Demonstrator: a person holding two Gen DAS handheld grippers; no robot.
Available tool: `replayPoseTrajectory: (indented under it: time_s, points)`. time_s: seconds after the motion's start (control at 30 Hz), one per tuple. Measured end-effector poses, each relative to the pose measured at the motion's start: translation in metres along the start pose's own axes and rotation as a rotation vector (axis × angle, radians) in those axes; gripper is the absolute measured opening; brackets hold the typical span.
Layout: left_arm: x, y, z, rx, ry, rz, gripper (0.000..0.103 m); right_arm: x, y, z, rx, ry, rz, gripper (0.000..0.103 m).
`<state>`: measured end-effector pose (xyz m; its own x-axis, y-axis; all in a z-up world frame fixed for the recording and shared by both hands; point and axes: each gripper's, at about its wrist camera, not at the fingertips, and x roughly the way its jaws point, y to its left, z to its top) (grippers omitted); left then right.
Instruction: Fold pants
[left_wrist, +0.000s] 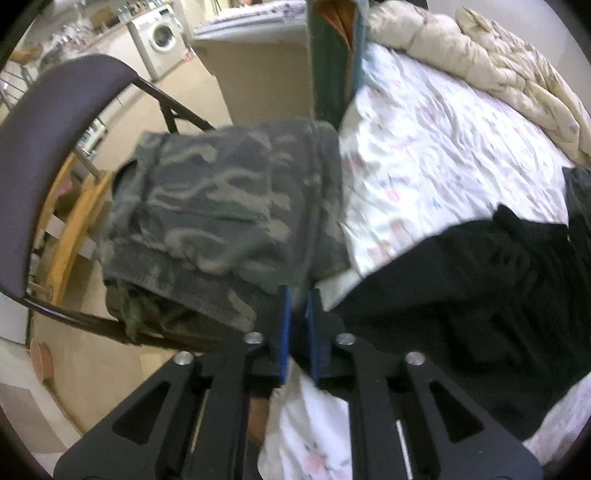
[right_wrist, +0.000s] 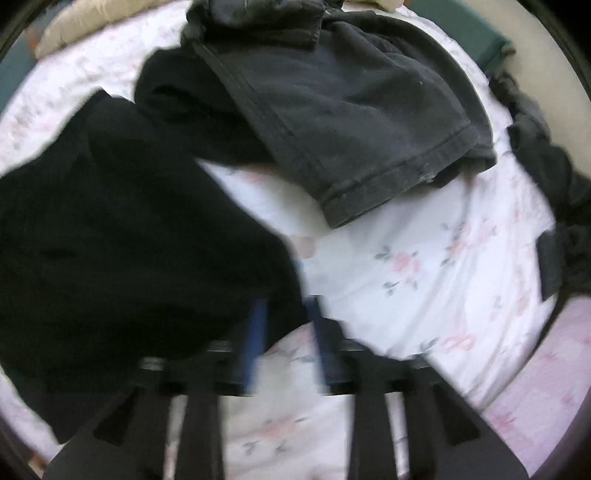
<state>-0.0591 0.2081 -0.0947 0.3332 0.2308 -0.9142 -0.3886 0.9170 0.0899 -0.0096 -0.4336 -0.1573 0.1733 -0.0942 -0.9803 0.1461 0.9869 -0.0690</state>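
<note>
Here, on a bed covered by a white sheet printed with pink flowers (right_wrist: 424, 266), lie several dark garments. Seen from the left wrist, the left gripper (left_wrist: 298, 314) has its two blue-padded fingers (left_wrist: 283, 332) drawn close together with only a narrow gap between them; the edge of a black pair of pants (left_wrist: 461, 295) runs right at the tips, but whether cloth is pinched between the pads cannot be told. Those black pants spread from the gripper to the right across the near part of the sheet. Beyond the gripper, to the left, a folded camouflage-patterned pair of pants (left_wrist: 221, 221) rests on the seat of a dark-framed chair (left_wrist: 55, 129) that stands beside the bed. Far behind the chair a white washing machine (left_wrist: 159, 40) stands against a wall, and a cream quilted duvet (left_wrist: 498, 62) is bunched at the far right of the bed. From the right wrist, blurred by motion, the right gripper (right_wrist: 284, 332) has its blue fingers (right_wrist: 255, 339) moderately apart, and a corner of the black pants (right_wrist: 129, 240) hangs down between them; whether they grip it cannot be told. The black cloth fills the left of that view, and a faded charcoal-grey pair of pants (right_wrist: 351, 122) with stitched hems lies beyond it, partly overlapping its far edge.
</note>
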Motion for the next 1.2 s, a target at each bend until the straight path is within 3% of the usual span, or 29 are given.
replayPoseTrajectory:
  time_s: [0.03,0.1,0.17,0.23,0.27,0.33,0.4,0.47,0.6,0.77,0.83,0.93,1.03,1.1,1.2]
  points:
    - [-0.004,-0.004,-0.003,0.001,-0.005,-0.019,0.024,-0.008,-0.002,-0.001,0.013,-0.027,-0.003,0.065]
    - [-0.017,-0.016,-0.007,0.032,-0.048,-0.086,0.041,-0.035,-0.003,-0.001,0.019,-0.117,0.019,0.065]
    - [-0.025,-0.041,-0.016,0.105,-0.084,-0.152,0.060,-0.049,0.003,-0.003,0.019,-0.164,0.162,0.065]
    - [-0.016,-0.079,-0.032,0.219,-0.003,-0.240,0.062,-0.048,0.020,-0.010,0.013,-0.101,0.367,0.065]
    - [-0.009,-0.096,-0.039,0.262,0.045,-0.274,0.062,-0.041,0.037,-0.014,-0.021,-0.049,0.419,0.065]
    - [0.007,-0.133,-0.060,0.366,0.116,-0.293,0.062,-0.029,0.084,-0.031,-0.155,0.019,0.408,0.065]
    - [0.022,-0.168,-0.082,0.477,0.152,-0.259,0.062,-0.009,0.122,-0.047,-0.307,0.088,0.350,0.064]
    - [0.039,-0.194,-0.102,0.561,0.191,-0.224,0.062,-0.002,0.151,-0.060,-0.380,0.135,0.318,0.064]
    - [0.066,-0.212,-0.127,0.694,0.252,-0.081,0.065,0.024,0.161,-0.078,-0.490,0.230,0.224,0.064]
    - [0.071,-0.184,-0.123,0.716,0.253,0.034,0.074,0.020,0.147,-0.101,-0.552,0.318,0.130,0.065]
    - [0.068,-0.169,-0.117,0.660,0.266,0.025,0.074,0.011,0.145,-0.104,-0.564,0.325,0.119,0.065]
    - [0.047,-0.160,-0.111,0.590,0.258,-0.058,0.070,-0.014,0.144,-0.092,-0.528,0.275,0.212,0.065]
    - [0.021,-0.162,-0.098,0.510,0.202,-0.189,0.072,-0.053,0.148,-0.068,-0.449,0.136,0.404,0.067]
    - [0.015,-0.170,-0.090,0.492,0.164,-0.193,0.072,-0.068,0.161,-0.057,-0.424,0.055,0.491,0.067]
    - [0.021,-0.171,-0.078,0.441,0.144,-0.168,0.072,-0.062,0.193,-0.061,-0.487,-0.032,0.475,0.067]
